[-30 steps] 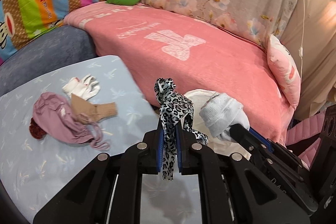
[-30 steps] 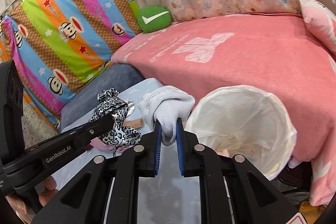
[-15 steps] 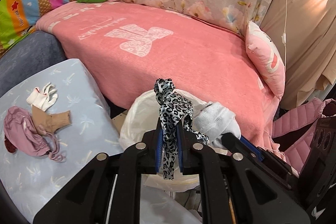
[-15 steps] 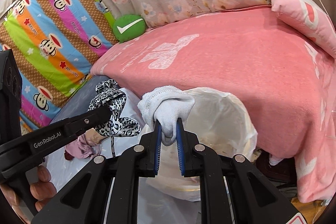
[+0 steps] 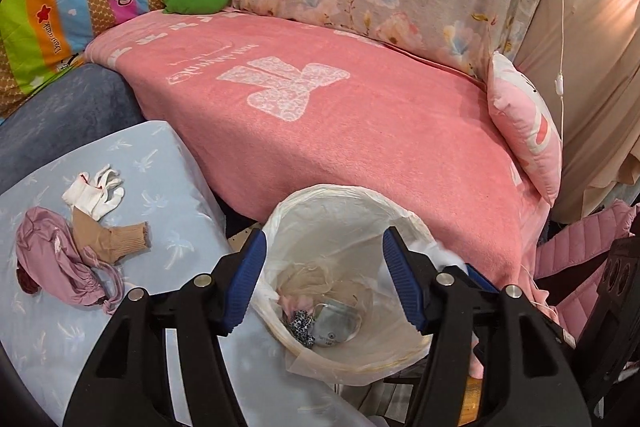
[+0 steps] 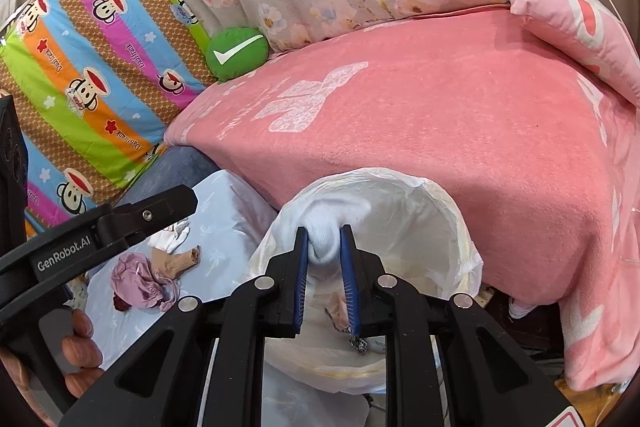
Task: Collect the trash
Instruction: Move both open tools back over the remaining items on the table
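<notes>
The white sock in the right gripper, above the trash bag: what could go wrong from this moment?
1. The right gripper is opening with the white sock between its pads, near the trash bag rim's near-left edge; the sock may catch on the rim or fall outside.
2. The left gripper, opening and empty, sits close beside it over the bag; the two could bump.
3. The thin bag rim looks loose, so a brushing finger might collapse it.

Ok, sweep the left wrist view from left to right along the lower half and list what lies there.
Mauve cloth bundle → tan sock → bin liner, leopard-print scrap at its bottom → pink quilted fabric. The white gloves sit above the bundle and sock, so I leave them out.
</notes>
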### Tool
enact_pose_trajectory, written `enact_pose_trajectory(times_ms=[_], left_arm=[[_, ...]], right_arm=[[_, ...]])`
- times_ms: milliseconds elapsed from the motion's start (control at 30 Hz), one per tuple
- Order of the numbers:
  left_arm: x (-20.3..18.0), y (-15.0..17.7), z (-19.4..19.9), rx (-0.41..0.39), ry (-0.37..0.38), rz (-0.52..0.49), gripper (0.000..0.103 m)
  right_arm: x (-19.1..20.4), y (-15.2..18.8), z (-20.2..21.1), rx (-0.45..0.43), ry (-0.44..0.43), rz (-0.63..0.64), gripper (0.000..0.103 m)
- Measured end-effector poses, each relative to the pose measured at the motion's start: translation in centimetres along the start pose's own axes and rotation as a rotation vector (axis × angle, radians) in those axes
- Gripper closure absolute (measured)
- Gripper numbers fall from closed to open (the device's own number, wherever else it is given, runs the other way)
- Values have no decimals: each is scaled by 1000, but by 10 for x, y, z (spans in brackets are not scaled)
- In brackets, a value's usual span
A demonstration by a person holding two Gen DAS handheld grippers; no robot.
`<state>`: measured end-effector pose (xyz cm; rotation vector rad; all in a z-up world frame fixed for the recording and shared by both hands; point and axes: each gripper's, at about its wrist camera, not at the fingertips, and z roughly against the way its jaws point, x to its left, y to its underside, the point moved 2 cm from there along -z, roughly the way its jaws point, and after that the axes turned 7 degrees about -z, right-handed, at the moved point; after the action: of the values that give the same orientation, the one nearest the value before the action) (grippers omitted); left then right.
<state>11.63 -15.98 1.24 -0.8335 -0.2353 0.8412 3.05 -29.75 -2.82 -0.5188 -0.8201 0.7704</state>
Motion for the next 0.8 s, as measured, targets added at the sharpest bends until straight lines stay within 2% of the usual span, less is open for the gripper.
enact_pose_trajectory(times_ms=[333, 400, 800], left_arm=[[23, 9, 3, 1, -32, 44, 45], [27, 11, 5, -4, -40, 51, 45], [63, 32, 15, -2, -106, 117, 45]], right_arm=[[21, 7, -3, 14, -21, 35, 85], [26, 11, -2, 19, -25, 47, 79], [66, 40, -10, 73, -63, 115, 70]])
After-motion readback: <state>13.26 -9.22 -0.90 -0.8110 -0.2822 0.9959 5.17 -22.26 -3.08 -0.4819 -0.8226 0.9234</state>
